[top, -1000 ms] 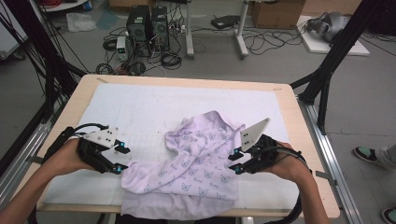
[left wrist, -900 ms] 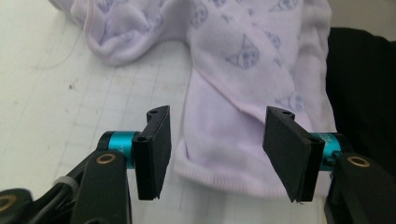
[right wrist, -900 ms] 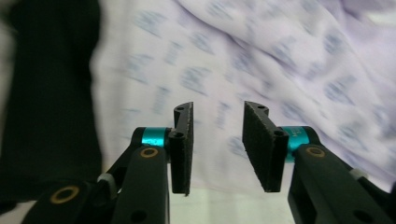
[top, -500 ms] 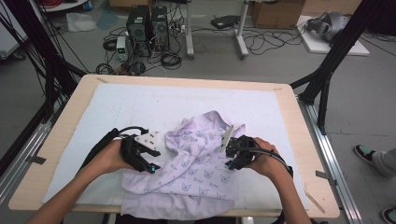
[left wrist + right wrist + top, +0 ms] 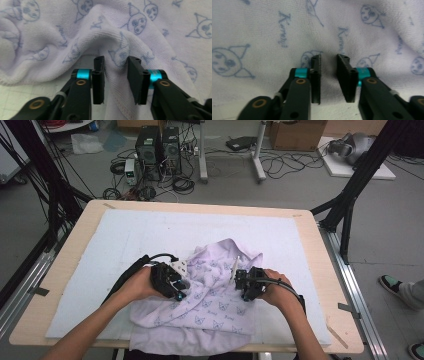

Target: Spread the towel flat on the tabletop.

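Both my grippers have come in from the towel's (image 5: 210, 305) outer sides onto its middle, so I judge I'm about to pinch folds. My left gripper (image 5: 115, 71) has its jaws parted astride a raised ridge of cloth. My right gripper (image 5: 328, 67) is also parted, over flatter cloth. The towel lies crumpled on the mat (image 5: 100, 250), its long axis running from near edge toward far right.

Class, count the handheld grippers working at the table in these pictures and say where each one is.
2. The black left gripper is on the left part of the crumpled lilac printed towel; the black right gripper is on its right part. Both are open.
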{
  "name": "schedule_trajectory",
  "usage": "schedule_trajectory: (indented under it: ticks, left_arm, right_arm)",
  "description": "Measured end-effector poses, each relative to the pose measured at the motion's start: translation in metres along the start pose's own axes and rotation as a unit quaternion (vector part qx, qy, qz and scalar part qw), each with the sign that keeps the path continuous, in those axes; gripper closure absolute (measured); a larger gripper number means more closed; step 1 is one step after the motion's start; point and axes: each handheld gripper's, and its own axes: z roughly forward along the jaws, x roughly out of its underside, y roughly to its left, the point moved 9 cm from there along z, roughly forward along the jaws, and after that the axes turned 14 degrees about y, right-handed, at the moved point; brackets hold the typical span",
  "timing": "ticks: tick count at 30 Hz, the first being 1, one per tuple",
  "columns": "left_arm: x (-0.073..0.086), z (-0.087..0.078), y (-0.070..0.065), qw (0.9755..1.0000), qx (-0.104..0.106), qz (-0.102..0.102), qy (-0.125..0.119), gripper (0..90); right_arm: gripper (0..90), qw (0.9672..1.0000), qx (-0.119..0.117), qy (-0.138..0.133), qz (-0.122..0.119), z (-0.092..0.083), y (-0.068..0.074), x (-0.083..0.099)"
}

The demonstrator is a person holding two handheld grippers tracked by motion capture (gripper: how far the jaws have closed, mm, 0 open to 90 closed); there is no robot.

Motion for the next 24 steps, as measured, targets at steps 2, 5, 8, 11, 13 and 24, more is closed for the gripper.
schedule_trajectory:
  ticks: [2, 5, 8, 11, 13, 24]
  left_arm:
    - [-0.001, 0.005, -0.001, 0.9999, 0.009, 0.004, 0.012, 81.6]
    - [-0.002, 0.009, 0.000, 0.9998, 0.010, 0.004, 0.018, 84.7]
    - [0.000, 0.003, 0.003, 0.9999, -0.003, -0.004, 0.013, 85.5]
    - [0.002, -0.009, 0.010, 0.9996, -0.018, -0.022, -0.008, 85.4]
    - [0.005, -0.019, 0.017, 0.9986, -0.027, -0.039, -0.024, 85.4]
    - [0.038, -0.063, 0.056, 0.9837, -0.096, -0.127, -0.085, 85.6]
  right_arm:
    - [87.3, 0.9999, -0.015, -0.002, 0.008, 0.001, 0.002, 0.000]
    - [88.7, 0.9999, -0.011, -0.008, 0.010, 0.000, 0.002, 0.001]
    - [89.2, 0.9995, -0.005, -0.026, 0.014, -0.001, 0.002, 0.002]
    - [89.2, 0.9987, -0.002, -0.045, 0.025, -0.005, -0.001, 0.002]
    - [89.4, 0.9961, -0.001, -0.080, 0.039, -0.015, -0.006, 0.003]
    - [89.4, 0.9808, 0.025, -0.171, 0.090, -0.046, -0.024, 0.010]
